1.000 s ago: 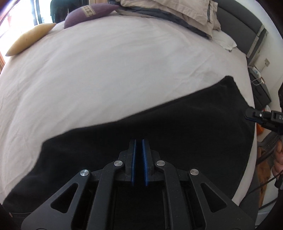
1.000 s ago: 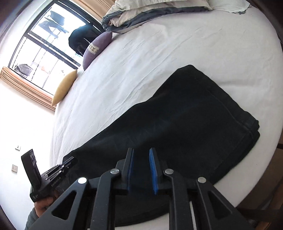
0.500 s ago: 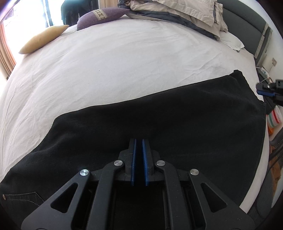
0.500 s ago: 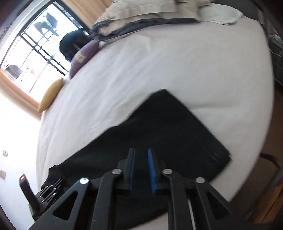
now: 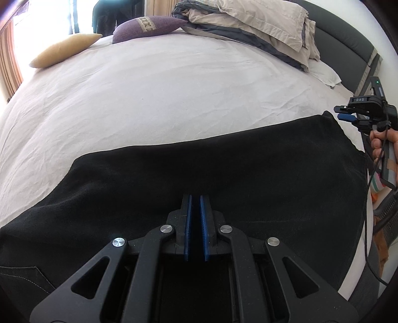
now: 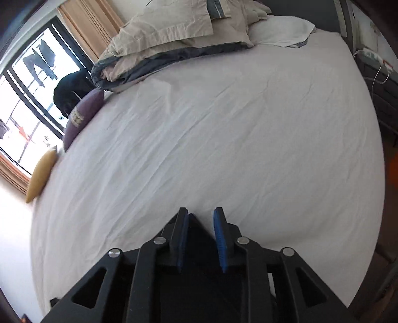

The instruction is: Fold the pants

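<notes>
**Bedding and cushions around me**

I see a white sheet [image 5: 174, 99] stretched over the bed, lightly creased. At its far edge lie a yellow cushion [image 5: 64, 49] and, just beside it, a purple cushion [image 5: 146, 28]. A beige duvet [image 5: 261, 22] with grey trim is heaped near the dark headboard [image 5: 348, 47]. Behind the cushions I see a bright window [image 6: 27, 99].

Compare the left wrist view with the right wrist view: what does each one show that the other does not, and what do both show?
Only the left wrist view shows the black pants spread out wide, the shut left gripper over them, and the right gripper with the hand holding it. Only the right wrist view shows the window and a cable beside the bed. Both show the white sheet, the yellow cushion, the purple cushion and the heaped duvet.
</notes>
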Available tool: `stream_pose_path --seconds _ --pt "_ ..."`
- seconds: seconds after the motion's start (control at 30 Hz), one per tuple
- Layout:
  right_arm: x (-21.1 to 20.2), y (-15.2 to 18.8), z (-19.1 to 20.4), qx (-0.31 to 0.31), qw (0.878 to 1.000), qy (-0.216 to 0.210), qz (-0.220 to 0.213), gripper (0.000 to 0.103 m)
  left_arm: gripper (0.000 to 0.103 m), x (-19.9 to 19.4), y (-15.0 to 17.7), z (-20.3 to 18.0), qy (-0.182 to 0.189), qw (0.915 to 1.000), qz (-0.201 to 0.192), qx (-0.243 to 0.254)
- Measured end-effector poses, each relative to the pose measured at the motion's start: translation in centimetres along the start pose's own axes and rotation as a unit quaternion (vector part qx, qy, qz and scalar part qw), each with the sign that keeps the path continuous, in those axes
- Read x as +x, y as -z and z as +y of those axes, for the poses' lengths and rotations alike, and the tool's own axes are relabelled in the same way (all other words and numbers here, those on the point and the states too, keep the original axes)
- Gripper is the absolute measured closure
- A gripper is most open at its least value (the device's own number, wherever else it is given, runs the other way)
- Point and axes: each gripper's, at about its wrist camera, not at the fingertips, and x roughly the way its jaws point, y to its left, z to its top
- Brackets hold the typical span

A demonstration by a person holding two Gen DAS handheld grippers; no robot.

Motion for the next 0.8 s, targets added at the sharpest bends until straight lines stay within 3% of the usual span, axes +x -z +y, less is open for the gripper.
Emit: stream_pose_path --seconds 0.07,0.13,0.17,0.2,0.23,0.27,0.33,0.37,0.43,0.47,0.53,0.57,0.6,0.67,0.7,0.73,0.8 --pt "0.4 1.9 1.7 -0.033 0.998 -0.04 0.031 0.068 0.096 -0.2 0.2 0.1 -0.002 1.0 -0.002 0.0" --pt "1.6 3.6 2.0 -0.043 0.997 -0.026 0.055 0.058 0.096 -0.6 0.5 0.2 -0.004 1.0 -0.003 0.001" --pt "2.4 4.2 1.5 -0.035 0.997 -0.014 0.061 0.063 0.096 -0.9 0.6 0.3 -0.004 1.0 -0.003 0.0" --pt "2.7 4.4 0.3 -0.025 0.998 -0.013 0.051 0.075 0.096 -1.1 0.7 0.3 -0.004 1.0 -0.002 0.0" --pt "2.6 4.3 -0.8 -0.015 0.999 0.005 0.041 0.103 0.096 -1.2 0.7 0.3 -0.004 1.0 0.001 0.001" --pt "2.1 4.1 -1.4 -0.002 0.999 0.008 0.032 0.103 0.095 -1.5 0.7 0.2 -0.005 1.0 0.006 0.003" --pt "0.3 3.8 -1.3 0.001 0.998 0.053 0.018 0.103 0.095 -2.7 0.8 0.3 -0.018 0.9997 0.014 0.001" --pt "-0.8 3.8 -0.7 0.0 0.998 0.055 0.012 0.092 0.095 -3.6 1.0 0.5 -0.021 0.9997 0.01 -0.009" --pt "-2.7 5.0 1.0 -0.006 0.999 -0.037 0.012 0.082 0.095 -5.6 1.5 1.1 -0.009 0.9996 -0.007 -0.026" --pt "-3.1 6.0 2.2 -0.021 0.997 -0.077 0.021 0.067 0.095 -6.2 2.2 1.5 -0.011 0.9994 -0.011 -0.03" --pt "-2.3 8.6 4.1 -0.066 0.992 -0.083 0.061 0.048 0.095 -7.0 3.8 3.3 -0.024 0.9988 -0.004 -0.043" --pt "-1.3 9.7 4.3 -0.083 0.992 -0.057 0.081 0.048 0.095 -7.2 4.8 4.7 -0.031 0.9979 0.004 -0.057" --pt "-0.6 10.4 3.9 -0.086 0.992 -0.039 0.083 0.052 0.095 -7.6 6.1 6.5 -0.034 0.9965 0.011 -0.075" --pt "-0.6 10.5 2.3 -0.066 0.995 -0.041 0.059 0.081 0.095 -9.2 8.5 10.3 -0.002 0.9932 0.001 -0.117" --pt "-0.6 10.3 1.6 -0.051 0.996 -0.039 0.06 0.087 0.095 -10.3 9.4 11.9 0.003 0.992 -0.008 -0.126" --pt "-0.8 10.0 1.2 -0.042 0.997 -0.035 0.062 0.094 0.095 -11.4 10.1 13.2 -0.021 0.9924 -0.013 -0.121" --pt "-1.8 9.5 0.9 -0.045 0.997 -0.009 0.056 0.094 0.095 -12.9 11.4 15.9 -0.042 0.9932 -0.028 -0.105"
